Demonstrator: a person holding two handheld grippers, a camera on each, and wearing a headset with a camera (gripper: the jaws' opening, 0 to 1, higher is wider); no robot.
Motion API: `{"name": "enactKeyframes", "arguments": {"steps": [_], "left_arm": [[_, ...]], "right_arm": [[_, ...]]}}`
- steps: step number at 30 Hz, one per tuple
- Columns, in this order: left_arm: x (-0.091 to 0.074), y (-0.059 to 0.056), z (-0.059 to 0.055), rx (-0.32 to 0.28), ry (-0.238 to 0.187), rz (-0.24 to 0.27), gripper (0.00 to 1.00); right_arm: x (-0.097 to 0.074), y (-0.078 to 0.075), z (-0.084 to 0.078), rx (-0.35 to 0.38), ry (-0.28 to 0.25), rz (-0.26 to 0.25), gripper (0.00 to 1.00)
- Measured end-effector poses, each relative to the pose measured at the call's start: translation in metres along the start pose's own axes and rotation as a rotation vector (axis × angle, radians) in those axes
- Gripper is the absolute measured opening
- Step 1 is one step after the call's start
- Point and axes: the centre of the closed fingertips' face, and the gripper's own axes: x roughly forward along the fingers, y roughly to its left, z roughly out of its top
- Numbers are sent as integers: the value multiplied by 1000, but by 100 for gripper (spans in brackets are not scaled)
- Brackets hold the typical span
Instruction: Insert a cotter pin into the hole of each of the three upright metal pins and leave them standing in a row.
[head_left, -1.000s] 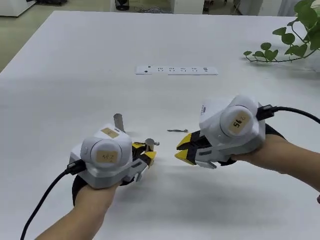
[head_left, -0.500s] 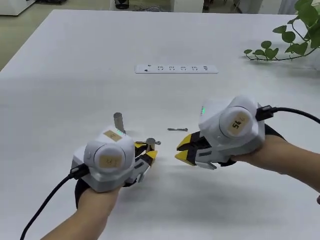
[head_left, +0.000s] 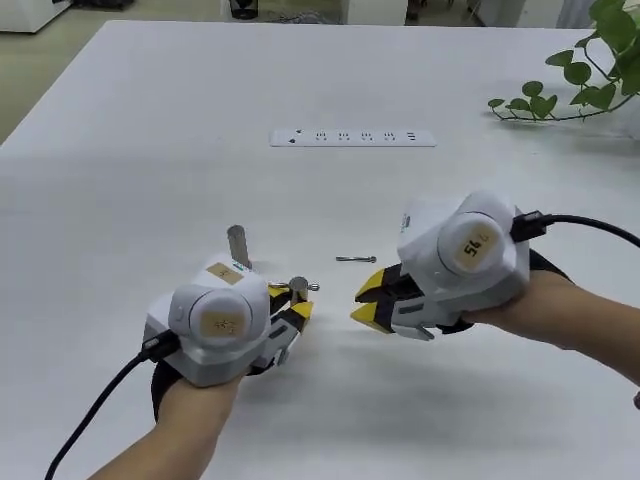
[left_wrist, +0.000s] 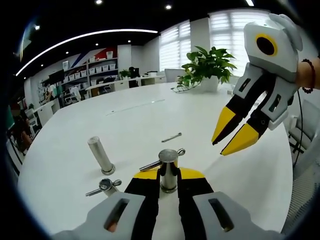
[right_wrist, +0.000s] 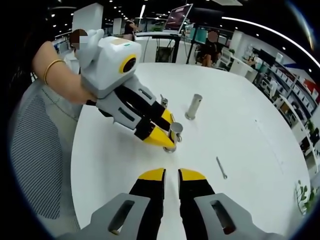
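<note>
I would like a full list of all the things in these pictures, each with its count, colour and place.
pins: 3, silver; bare pin upright on the table; held pin between the jaws of the left gripper; near pin beside that gripper.
cotter pins: 3, silver; loose cotter pin lying on the table; one through the held pin; one through the near pin.
power strip: 1, white, far side of the table.
plant: 1, green, far right.
table: 1, white.
left gripper: white, yellow-black jaws, shut on the held pin.
right gripper: same colours, holding nothing, facing the left gripper.
</note>
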Motion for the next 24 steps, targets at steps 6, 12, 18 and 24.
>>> {"name": "enactKeyframes", "arguments": {"steps": [6, 12, 18, 24], "left_arm": [[1, 1, 0, -25, -2, 16, 10], [-1, -1, 2, -76, -12, 4, 17], [-10, -7, -1, -145, -4, -24, 23], [-20, -8, -2, -168, 3, -47, 27]], "right_arm": [[0, -1, 0, 12, -4, -4, 7], [-1, -2, 1, 51, -27, -9, 10], [-3, -5, 3, 146, -76, -16, 14], [-3, -13, 5, 228, -116, -29, 20]]}}
